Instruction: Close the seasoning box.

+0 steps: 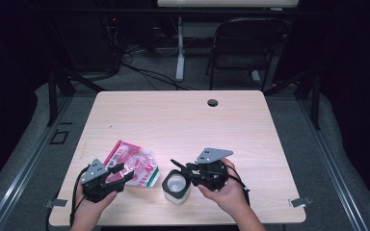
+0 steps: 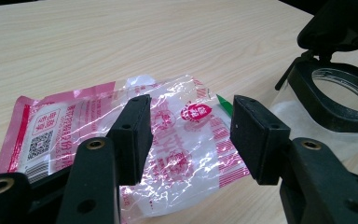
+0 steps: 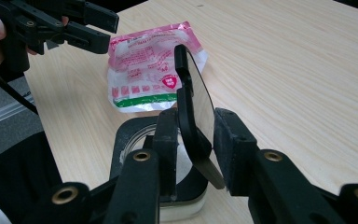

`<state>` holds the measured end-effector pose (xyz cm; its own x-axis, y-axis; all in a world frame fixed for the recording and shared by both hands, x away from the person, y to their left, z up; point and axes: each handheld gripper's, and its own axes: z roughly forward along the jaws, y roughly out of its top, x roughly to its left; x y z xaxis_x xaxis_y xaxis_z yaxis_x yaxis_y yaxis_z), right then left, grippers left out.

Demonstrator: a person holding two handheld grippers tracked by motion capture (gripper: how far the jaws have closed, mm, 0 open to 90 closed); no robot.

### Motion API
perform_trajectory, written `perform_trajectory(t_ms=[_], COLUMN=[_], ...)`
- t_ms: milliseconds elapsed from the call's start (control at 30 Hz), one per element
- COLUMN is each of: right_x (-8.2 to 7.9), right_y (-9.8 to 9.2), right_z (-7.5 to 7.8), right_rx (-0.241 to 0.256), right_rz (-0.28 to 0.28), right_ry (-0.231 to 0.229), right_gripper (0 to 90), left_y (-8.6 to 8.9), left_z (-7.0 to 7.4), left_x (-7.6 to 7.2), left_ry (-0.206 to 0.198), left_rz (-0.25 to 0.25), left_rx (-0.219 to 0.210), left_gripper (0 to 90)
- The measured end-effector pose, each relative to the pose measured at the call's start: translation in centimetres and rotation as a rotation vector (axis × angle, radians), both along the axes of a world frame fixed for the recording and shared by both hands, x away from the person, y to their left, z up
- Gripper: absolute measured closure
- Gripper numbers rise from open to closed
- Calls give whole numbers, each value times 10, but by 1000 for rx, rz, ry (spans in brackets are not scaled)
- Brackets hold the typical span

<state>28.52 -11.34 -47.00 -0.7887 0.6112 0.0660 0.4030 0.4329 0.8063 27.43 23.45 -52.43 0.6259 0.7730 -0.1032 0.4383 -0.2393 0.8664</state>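
A clear jar with a black square rim (image 1: 176, 188) stands near the table's front edge. Its hinged black lid (image 3: 195, 95) stands upright, and my right gripper (image 3: 193, 140) is shut on the lid's lower part, just above the jar's rim (image 3: 129, 135). Left of the jar lies a crinkled pink-and-white plastic bag (image 1: 134, 164), flat on the wood. My left gripper (image 1: 123, 172) hangs open over the bag's near edge. In the left gripper view, the bag (image 2: 186, 156) shows between the spread jaws, with the jar (image 2: 328, 105) to the right.
The light wooden table (image 1: 183, 120) has a cable hole (image 1: 213, 102) near its far edge. A folding chair (image 1: 243, 45) and a white table leg stand on the floor beyond. The other hand's gripper (image 3: 60, 23) shows at the upper left of the right gripper view.
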Motion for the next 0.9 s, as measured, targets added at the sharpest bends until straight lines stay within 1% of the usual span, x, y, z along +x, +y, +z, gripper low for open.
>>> perform_trajectory(t_ms=[100, 267, 333, 433, 500, 600, 700, 900], right_x=[-1, -1, -1, -2, -2, -3, -2, -1], right_y=[1, 2, 2, 3, 3, 3, 2, 3], right_z=[-1, -2, -3, -3, -4, -5, -6, -8], right_rx=[4, -8, 0, -9, -5, -4, -2, 3], right_rz=[2, 5, 4, 7, 7, 4, 5, 8], right_ry=[3, 6, 9, 12, 13, 11, 22, 32], right_gripper=[705, 689, 685, 674, 668, 640, 629, 596], left_y=[-1, 0, 0, 0, 0, -1, -1, 0], left_z=[0, -1, -1, -2, -2, -3, -4, -5], left_x=[0, 2, 2, 3, 4, 5, 6, 6], left_ry=[2, 1, 1, 1, -1, 1, -1, 8], left_rz=[0, 2, 2, 2, 4, 5, 7, 5], left_rx=[-2, 2, 1, 0, -4, -4, -5, 4], left_gripper=[483, 481, 480, 479, 479, 478, 477, 476])
